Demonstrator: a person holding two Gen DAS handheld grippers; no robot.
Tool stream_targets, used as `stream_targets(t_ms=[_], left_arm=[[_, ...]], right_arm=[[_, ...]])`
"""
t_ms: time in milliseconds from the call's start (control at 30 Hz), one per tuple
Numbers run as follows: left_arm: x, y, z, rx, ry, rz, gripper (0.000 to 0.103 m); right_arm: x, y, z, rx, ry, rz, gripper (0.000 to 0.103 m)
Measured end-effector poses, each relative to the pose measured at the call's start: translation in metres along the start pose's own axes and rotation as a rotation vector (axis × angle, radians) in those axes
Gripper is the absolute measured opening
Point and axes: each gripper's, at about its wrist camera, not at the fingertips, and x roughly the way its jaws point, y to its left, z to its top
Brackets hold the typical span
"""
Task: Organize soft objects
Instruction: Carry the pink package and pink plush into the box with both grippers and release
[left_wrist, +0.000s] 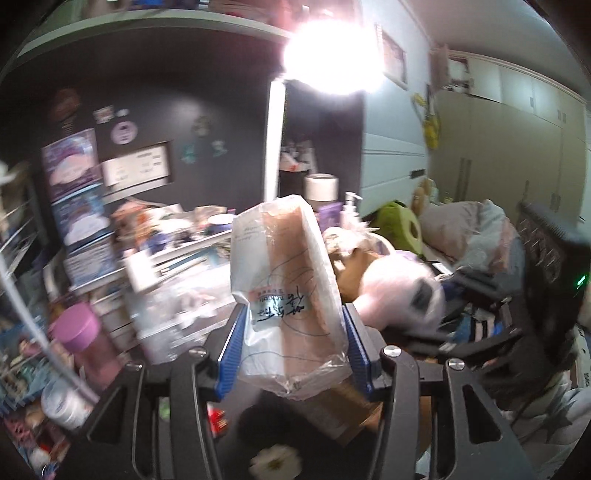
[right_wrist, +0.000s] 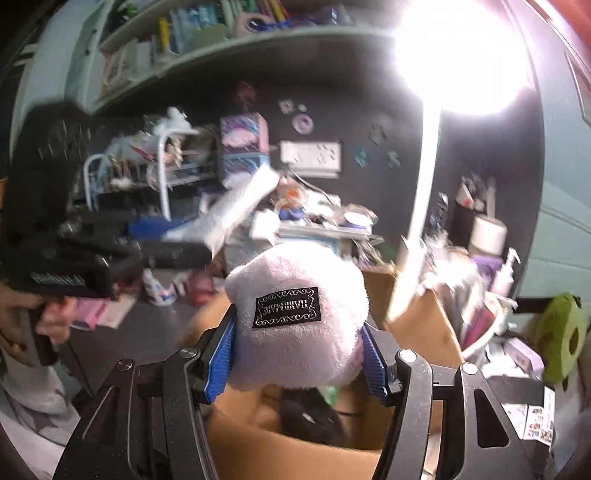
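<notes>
My left gripper (left_wrist: 291, 347) is shut on a clear plastic bag (left_wrist: 288, 288) with a tan soft item inside, held up in the air. My right gripper (right_wrist: 299, 347) is shut on a white plush toy (right_wrist: 295, 314) with a black "HAND MADE" label, held above an open cardboard box (right_wrist: 295, 446). The plush also shows blurred in the left wrist view (left_wrist: 399, 295) with the right gripper's body (left_wrist: 509, 325) beside it. The left gripper with its bag (right_wrist: 236, 206) shows in the right wrist view at the left.
A cluttered desk (right_wrist: 325, 221) stands behind, under a bright lamp (right_wrist: 461, 55). A pink tumbler (left_wrist: 85, 343) and jars stand at the left. A green plush (right_wrist: 565, 336) and a pile of cloth (left_wrist: 476, 229) lie at the right. Dark items (right_wrist: 310, 410) lie in the box.
</notes>
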Motion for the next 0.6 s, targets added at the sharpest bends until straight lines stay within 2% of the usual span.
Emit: stream_targets(t_ms=[167,333,500,600], left_arm=[[0.027,-0.026,0.013,0.031,0.047,-0.028,0.047],[0.047,-0.038,0.015,0.037,0.089,-0.031,0.048],[0.058,-0.041,0.014,0.038,0.118,-0.047,0.048],[0.064,-0.044,0.01,0.051,0.146,-0.062,0.053]], right_arm=[[0.014,-0.019,-0.018,-0.007,0.058,-0.024,0.061],[0.015,-0.023,-0.027,-0.027,0.058,0.003,0.073],[0.011,-0.022,-0.029,-0.04,0.048,0.033,0.073],[0.012,-0.023,-0.031,-0.04,0.055,0.032,0.073]])
